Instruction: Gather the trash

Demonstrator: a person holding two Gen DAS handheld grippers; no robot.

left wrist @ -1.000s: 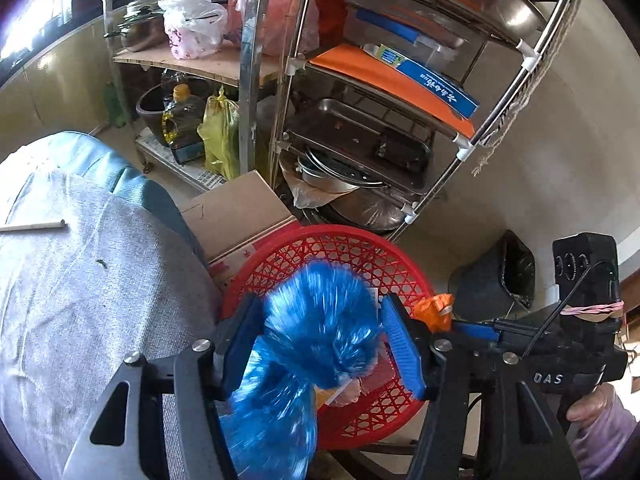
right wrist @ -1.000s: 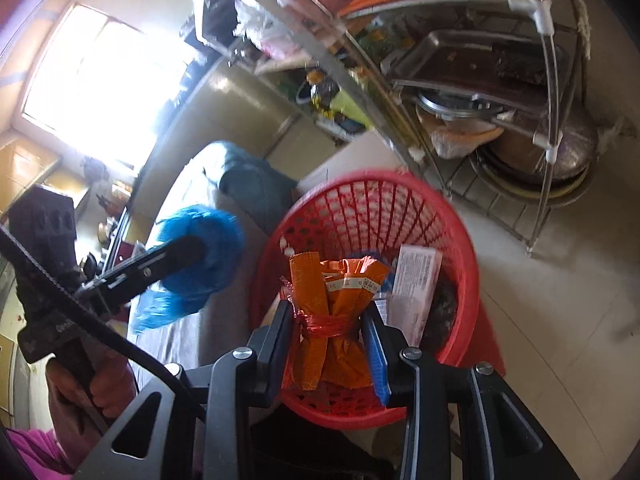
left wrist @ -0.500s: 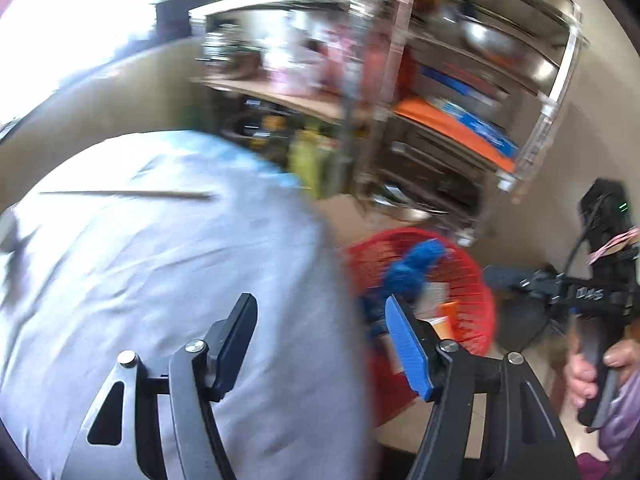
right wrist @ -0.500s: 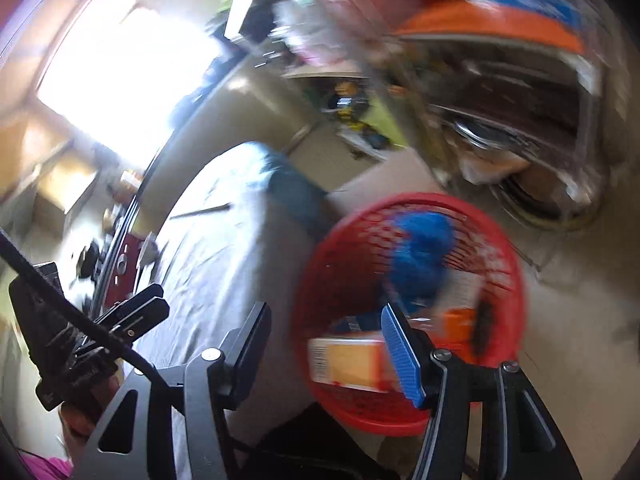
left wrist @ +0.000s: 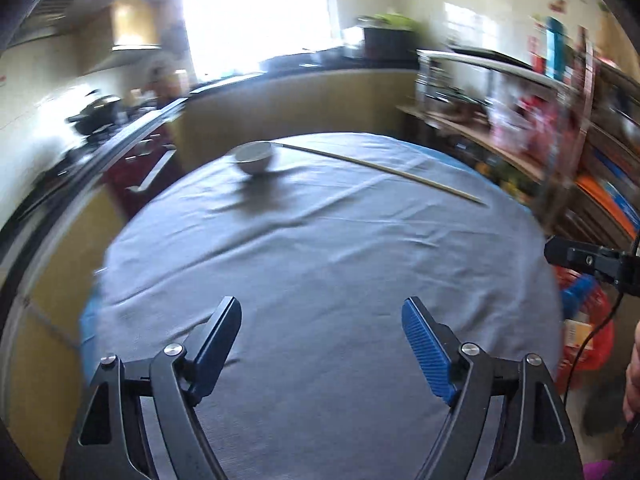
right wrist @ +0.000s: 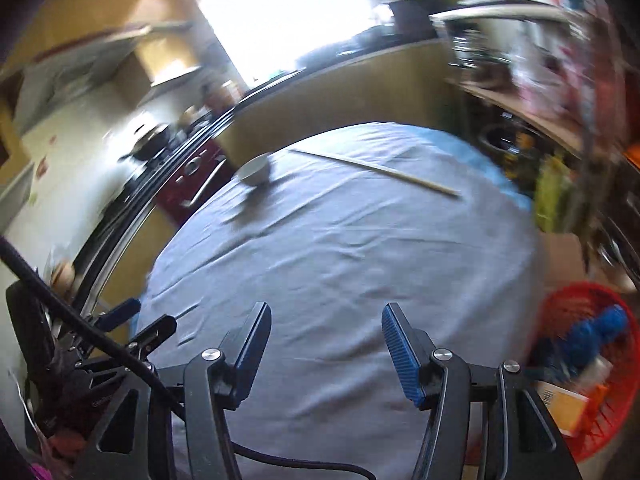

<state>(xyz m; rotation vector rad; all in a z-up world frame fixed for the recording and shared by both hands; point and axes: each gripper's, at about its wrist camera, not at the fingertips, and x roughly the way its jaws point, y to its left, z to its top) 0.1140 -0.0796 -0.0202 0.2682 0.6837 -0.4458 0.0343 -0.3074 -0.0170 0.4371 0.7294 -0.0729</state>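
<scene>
Where each gripper held trash over the basket (right wrist: 581, 376) a second ago, left gripper (left wrist: 322, 344) is opening, empty; right gripper (right wrist: 326, 350) open, empty, above the table (left wrist: 320, 248).

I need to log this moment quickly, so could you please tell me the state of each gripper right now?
Left gripper: jaws opening, nothing between them.
Right gripper: open, holding nothing.
</scene>
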